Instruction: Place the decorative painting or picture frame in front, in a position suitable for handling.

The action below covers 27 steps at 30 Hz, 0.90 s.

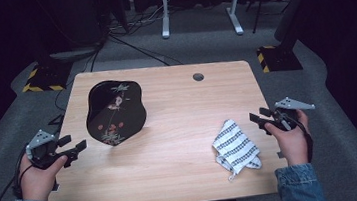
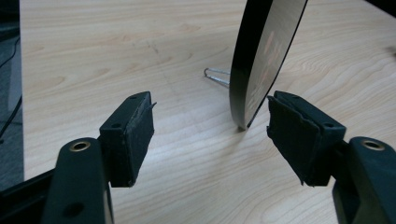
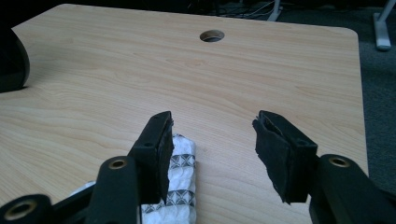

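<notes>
A black lacquered plate (image 1: 115, 112) painted with flowers stands upright on a wire stand (image 2: 217, 77) at the table's left. Its edge (image 2: 261, 60) rises just beyond my left gripper (image 2: 210, 126), whose jaws stand open with nothing between them. In the high view the left gripper (image 1: 73, 146) hovers at the table's left edge, a little short of the plate. A folded white cloth (image 1: 235, 147) with black patterned stripes lies at the front right. My right gripper (image 1: 258, 116) is open just right of it. The cloth (image 3: 180, 186) shows below my right gripper (image 3: 212, 135), beneath one jaw and not gripped.
The wooden table (image 1: 179, 130) has a round cable hole (image 1: 198, 77) near its far edge. Beyond it stand a white desk frame (image 1: 199, 3) and yellow-black striped floor bases (image 1: 43, 79). Cables trail on the grey carpet at the left.
</notes>
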Motion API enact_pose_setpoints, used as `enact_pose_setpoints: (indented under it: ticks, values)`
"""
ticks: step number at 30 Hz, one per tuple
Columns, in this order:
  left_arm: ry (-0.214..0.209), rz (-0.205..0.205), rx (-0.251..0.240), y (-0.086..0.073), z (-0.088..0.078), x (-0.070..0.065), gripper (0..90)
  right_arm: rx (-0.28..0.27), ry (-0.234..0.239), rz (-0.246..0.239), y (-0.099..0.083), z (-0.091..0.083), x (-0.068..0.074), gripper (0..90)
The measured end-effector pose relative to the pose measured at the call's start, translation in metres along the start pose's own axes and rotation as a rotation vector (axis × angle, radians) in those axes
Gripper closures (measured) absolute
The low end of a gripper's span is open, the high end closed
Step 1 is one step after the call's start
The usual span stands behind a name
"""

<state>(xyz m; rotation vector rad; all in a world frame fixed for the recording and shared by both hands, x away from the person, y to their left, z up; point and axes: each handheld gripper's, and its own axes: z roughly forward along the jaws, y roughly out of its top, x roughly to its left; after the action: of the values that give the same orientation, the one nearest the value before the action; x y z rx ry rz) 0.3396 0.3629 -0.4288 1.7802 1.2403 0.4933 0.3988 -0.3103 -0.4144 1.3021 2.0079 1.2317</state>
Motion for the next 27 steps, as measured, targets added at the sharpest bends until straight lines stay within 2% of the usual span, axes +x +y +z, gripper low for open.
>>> enact_pose_setpoints:
  ticks: [3,5,7,9,11,16,18,27]
  values:
    - [0.02,0.021,-0.006,0.0,0.0,0.0,33.1,-0.001,-0.009,-0.005,0.0,-0.001,0.001,46.7]
    - [0.035,0.052,0.006,0.0,0.0,0.0,33.1,-0.006,-0.009,-0.015,0.001,-0.001,0.002,46.6]
    - [0.046,0.07,-0.011,0.0,-0.001,0.0,33.6,-0.001,-0.007,-0.008,0.001,0.0,0.003,46.5]
    - [0.047,0.065,-0.031,0.001,-0.001,0.0,33.4,-0.001,-0.005,-0.013,0.001,0.001,0.003,46.5]
    - [0.042,0.076,-0.05,0.003,-0.002,-0.002,35.2,0.004,-0.003,-0.008,0.0,0.001,0.004,46.7]
    - [0.005,0.035,-0.064,0.005,-0.002,-0.003,36.1,0.003,-0.004,-0.012,0.0,0.001,0.005,46.9]
    - [-0.004,0.013,-0.054,0.006,-0.004,-0.004,38.8,0.001,-0.001,-0.012,0.001,0.002,0.006,46.9]
    - [-0.037,0.066,-0.125,0.017,-0.001,-0.01,39.6,0.019,0.009,-0.026,-0.001,0.005,0.012,47.0]
